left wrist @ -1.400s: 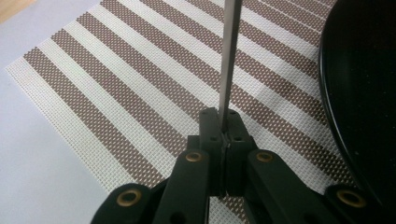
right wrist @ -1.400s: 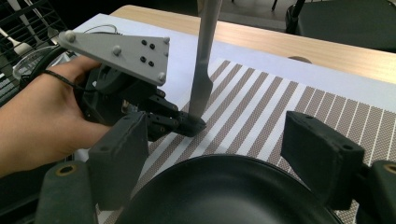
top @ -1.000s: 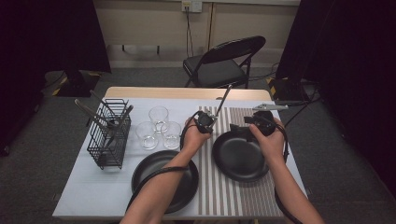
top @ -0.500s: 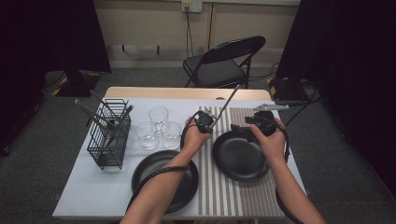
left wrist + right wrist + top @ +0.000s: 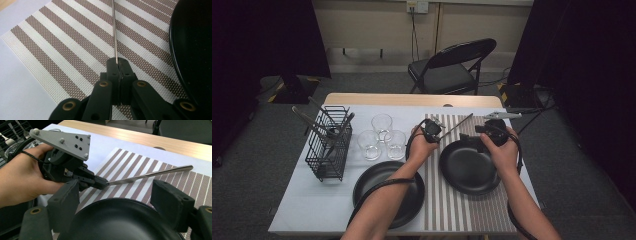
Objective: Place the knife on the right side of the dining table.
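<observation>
My left gripper point(image 5: 435, 132) is shut on one end of a slim flat metal knife point(image 5: 457, 126), which slants up to the right above the striped placemat point(image 5: 462, 205). In the left gripper view the jaws point(image 5: 117, 62) meet on the knife point(image 5: 114, 30), seen edge-on. My right gripper point(image 5: 472, 139) hovers at the far rim of the right black plate point(image 5: 469, 170). In the right gripper view it point(image 5: 118, 205) stands open, jaws wide apart over the plate point(image 5: 120, 225). That view also has the left gripper point(image 5: 98, 182) holding the knife point(image 5: 150, 175).
A second black plate point(image 5: 387, 192) lies front left. Three clear glasses point(image 5: 382, 137) stand beside a black wire basket point(image 5: 329, 142) holding utensils. A folding chair point(image 5: 452, 70) stands behind the table. A grey plate tops the left gripper point(image 5: 62, 142).
</observation>
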`<state>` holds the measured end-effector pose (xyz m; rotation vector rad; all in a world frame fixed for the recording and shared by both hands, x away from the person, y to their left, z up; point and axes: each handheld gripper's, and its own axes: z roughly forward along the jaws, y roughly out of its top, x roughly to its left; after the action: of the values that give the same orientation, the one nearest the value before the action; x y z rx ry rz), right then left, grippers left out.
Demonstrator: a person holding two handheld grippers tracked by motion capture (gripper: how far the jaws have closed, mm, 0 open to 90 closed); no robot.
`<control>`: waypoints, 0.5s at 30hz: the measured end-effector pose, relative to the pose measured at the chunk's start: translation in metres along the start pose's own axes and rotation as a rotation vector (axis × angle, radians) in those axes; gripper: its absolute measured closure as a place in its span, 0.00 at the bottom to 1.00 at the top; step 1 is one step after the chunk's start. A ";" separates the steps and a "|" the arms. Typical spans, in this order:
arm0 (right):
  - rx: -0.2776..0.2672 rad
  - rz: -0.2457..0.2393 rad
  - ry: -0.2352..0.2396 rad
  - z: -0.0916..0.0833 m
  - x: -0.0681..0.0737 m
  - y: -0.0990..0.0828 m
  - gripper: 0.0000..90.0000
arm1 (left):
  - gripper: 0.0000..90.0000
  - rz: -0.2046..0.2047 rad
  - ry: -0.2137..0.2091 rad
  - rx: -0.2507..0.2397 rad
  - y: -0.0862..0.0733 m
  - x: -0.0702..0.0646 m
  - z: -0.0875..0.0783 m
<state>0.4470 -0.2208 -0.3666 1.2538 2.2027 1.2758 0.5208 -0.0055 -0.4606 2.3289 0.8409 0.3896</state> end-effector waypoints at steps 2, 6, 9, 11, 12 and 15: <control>0.002 0.002 -0.003 0.000 -0.001 0.000 0.25 | 0.99 -0.001 0.004 -0.003 0.000 -0.001 0.000; -0.002 0.003 -0.006 -0.001 -0.002 0.000 0.25 | 0.99 0.000 0.005 -0.003 0.000 -0.001 0.000; -0.001 0.002 -0.007 -0.003 -0.002 0.000 0.25 | 0.99 0.001 0.005 -0.004 0.000 -0.001 0.000; -0.002 0.002 -0.008 -0.003 -0.002 0.000 0.25 | 0.99 0.002 0.005 -0.005 0.000 -0.001 0.000; -0.003 0.005 -0.007 -0.003 -0.002 0.000 0.25 | 0.99 0.006 0.008 -0.004 0.000 -0.001 0.000; -0.001 0.006 -0.009 -0.003 -0.003 0.000 0.25 | 0.99 0.006 0.008 -0.004 0.000 -0.001 0.000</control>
<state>0.4463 -0.2249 -0.3657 1.2645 2.1931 1.2712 0.5199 -0.0061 -0.4610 2.3277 0.8366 0.4034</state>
